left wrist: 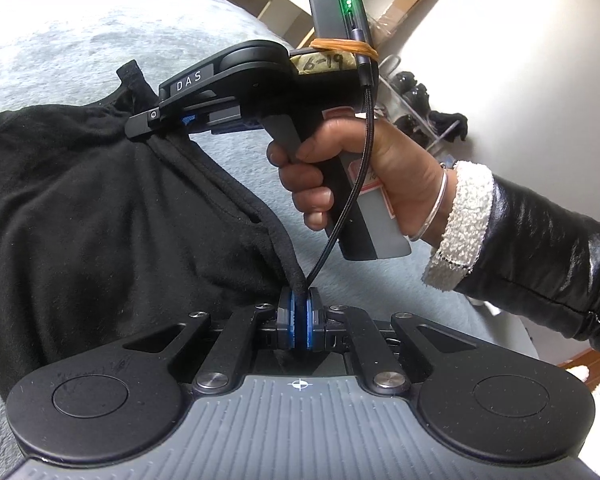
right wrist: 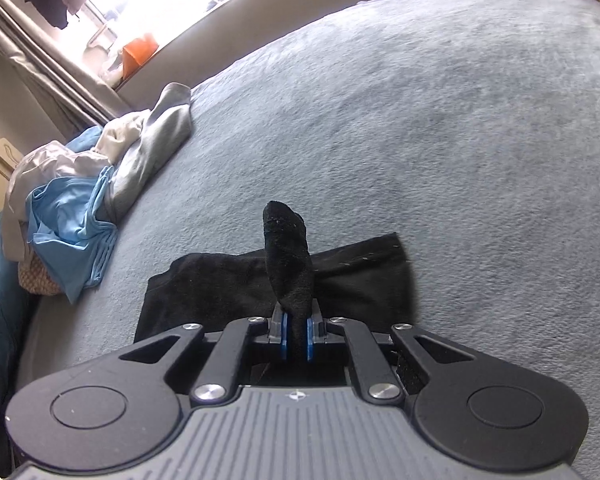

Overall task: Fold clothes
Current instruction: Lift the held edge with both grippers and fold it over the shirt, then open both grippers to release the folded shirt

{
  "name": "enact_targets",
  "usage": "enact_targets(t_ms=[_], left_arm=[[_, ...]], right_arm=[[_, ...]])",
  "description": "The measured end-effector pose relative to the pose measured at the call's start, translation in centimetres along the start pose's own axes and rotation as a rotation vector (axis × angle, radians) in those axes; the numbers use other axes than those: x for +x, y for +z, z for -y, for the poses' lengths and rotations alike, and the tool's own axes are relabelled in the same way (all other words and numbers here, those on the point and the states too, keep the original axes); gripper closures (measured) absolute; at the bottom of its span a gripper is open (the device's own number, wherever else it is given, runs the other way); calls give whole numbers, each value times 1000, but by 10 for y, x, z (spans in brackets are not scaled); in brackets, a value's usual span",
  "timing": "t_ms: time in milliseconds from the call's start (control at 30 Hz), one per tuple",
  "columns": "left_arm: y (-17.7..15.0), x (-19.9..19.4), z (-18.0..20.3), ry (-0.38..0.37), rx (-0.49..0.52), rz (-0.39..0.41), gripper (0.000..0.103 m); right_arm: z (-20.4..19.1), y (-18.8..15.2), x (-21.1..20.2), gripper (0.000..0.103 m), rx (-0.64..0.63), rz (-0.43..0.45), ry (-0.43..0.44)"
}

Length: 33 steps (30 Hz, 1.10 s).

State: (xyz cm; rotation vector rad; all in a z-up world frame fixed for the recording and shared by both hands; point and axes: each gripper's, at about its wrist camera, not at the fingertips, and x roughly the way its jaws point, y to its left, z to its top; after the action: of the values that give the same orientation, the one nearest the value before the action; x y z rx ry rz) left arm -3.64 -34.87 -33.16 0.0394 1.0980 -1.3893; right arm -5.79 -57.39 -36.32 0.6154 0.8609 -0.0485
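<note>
While the black garment (left wrist: 100,208) lay spread across the bed (left wrist: 60,40), both grippers were clamped on its edges. The bed's cover was a pale grey-blue plush with a short, brushed nap. The garment was matte, soft knit, slightly fuzzy, with a thick rolled hem running along its edge. In the left wrist view, the left gripper (left wrist: 300,322) had its blue-padded jaws pressed together on that hem, the cloth rising out of them as a narrow cord-like ridge. Farther along the same hem, the right gripper (left wrist: 148,122) pinched a bunched corner, held by a hand (left wrist: 364,176) that wore a thin metal bangle, a white fleecy cuff and a glossy black sleeve (left wrist: 540,256).

In the right wrist view, the right gripper (right wrist: 296,338) squeezed a fold of the garment (right wrist: 220,288), and a rounded tab of fabric stood upright past the pads. Beyond it the garment lay flat on the bed (right wrist: 460,120) as a rumpled dark rectangle flecked with lint. At the bed's left side sat a heap of clothes (right wrist: 84,184), light blue, grey and white, loosely crumpled.
</note>
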Motion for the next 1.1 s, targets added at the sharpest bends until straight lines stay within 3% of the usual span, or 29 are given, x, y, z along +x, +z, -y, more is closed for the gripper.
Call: enact_targets(t_ms=[233, 333, 433, 600, 733, 967, 1033, 1100], left_arm=[[3, 10, -2, 1, 10, -27, 100], [2, 15, -4, 5, 1, -40, 100], [1, 18, -6, 2, -2, -47, 100], [8, 15, -23, -7, -9, -64, 100], [15, 2, -31, -12, -2, -76, 100], [15, 11, -44, -9, -16, -111, 98], [13, 15, -46, -7, -15, -116, 90], [5, 21, -42, -27, -24, -119, 75]], right_arm=[[17, -4, 2, 95, 30, -1, -2], [31, -7, 7, 93, 89, -18, 47], [48, -11, 4, 89, 178, -24, 123], [71, -23, -12, 59, 313, -43, 236], [85, -36, -30, 58, 379, -63, 262], [119, -97, -81, 55, 551, -47, 225], [128, -117, -95, 55, 615, -27, 220], [134, -137, -107, 55, 683, 8, 218]])
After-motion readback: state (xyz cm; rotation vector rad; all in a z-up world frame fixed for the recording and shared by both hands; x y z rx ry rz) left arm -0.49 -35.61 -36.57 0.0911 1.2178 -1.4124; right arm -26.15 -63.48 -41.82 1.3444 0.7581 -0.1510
